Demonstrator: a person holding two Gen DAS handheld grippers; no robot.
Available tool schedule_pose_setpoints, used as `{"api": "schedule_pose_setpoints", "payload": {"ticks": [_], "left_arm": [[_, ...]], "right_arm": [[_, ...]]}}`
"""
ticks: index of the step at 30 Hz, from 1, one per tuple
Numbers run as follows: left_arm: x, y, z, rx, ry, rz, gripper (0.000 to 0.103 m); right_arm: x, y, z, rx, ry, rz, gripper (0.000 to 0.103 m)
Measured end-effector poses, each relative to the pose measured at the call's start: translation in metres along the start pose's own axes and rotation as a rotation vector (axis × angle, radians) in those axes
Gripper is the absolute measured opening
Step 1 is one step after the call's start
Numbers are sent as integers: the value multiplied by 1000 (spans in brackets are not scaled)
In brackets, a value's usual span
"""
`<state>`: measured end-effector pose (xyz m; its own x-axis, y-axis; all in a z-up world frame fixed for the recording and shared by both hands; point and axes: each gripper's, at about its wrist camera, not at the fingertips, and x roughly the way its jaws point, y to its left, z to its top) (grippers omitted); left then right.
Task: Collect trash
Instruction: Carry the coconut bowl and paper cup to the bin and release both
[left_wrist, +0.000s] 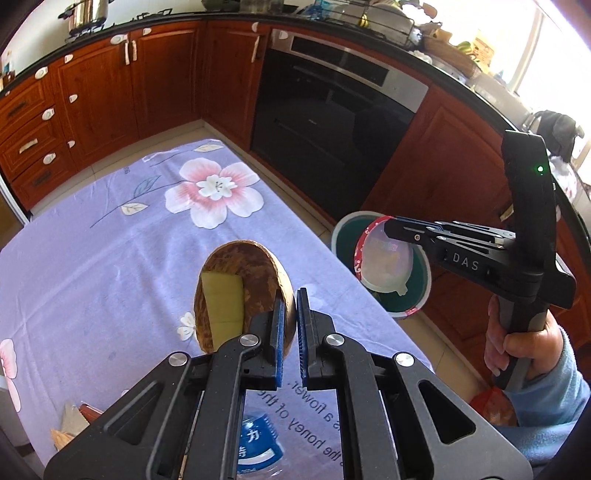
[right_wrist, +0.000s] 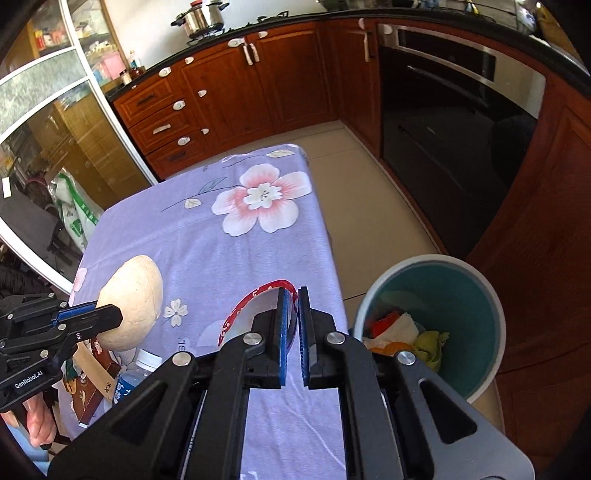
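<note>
Brown and fibrous, a coconut half shell (left_wrist: 243, 291) is pinched by its rim between the nearly closed jaws of the left gripper (left_wrist: 290, 306), above the floral tablecloth (left_wrist: 110, 240). Jaws of the right gripper (right_wrist: 291, 306) clamp narrowly on the rim of a red-edged plastic lid (right_wrist: 255, 314). Just right of them, below, stands the teal trash bin (right_wrist: 476, 314) holding scraps.

Beside the bin (right_wrist: 476, 354) the lilac-clothed counter (right_wrist: 207, 258) is lying bare out to its far edge, giving my fingers open passage there. The bin's mouth is standing open, scraps sitting low inside. On the counter's near corner away from the bin, a water bottle (right_wrist: 142, 369) and packets (right_wrist: 92, 387) are crowding the way.
</note>
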<state>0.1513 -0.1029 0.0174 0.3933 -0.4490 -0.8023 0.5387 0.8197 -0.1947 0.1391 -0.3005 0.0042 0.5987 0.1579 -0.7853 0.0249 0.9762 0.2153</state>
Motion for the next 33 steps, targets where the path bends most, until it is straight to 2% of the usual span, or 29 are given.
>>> {"api": "schedule_pose_setpoints", "payload": {"ticks": [9,14,24,27,28,29,31,33], "left_arm": [[23,-49,17,70,17,-45,7],[36,-74,24,108,30,-62,7],[74,-109,39,158,85,-90,7],[85,-122,44,174,97,-103,7],[89,-126,46,180,100,-108,7],[92,-130,46,187,104,-111,7],[99,-137,47,198,112,-118,7],[105,-144,48,206,121,-128,7]], "right_arm": [[-13,-77,-10,112,-25,-70,5],[0,-121,-24,177,14,-125,5],[39,-166,-41,236,94,-152,6],[47,-175,-39,248,111,-146,10],[49,-179,-40,256,117,-136,15],[48,-186,-41,265,119,-130,32],[45,-190,-43,260,104,-143,49],[43,-191,-43,256,107,-143,52]]}}
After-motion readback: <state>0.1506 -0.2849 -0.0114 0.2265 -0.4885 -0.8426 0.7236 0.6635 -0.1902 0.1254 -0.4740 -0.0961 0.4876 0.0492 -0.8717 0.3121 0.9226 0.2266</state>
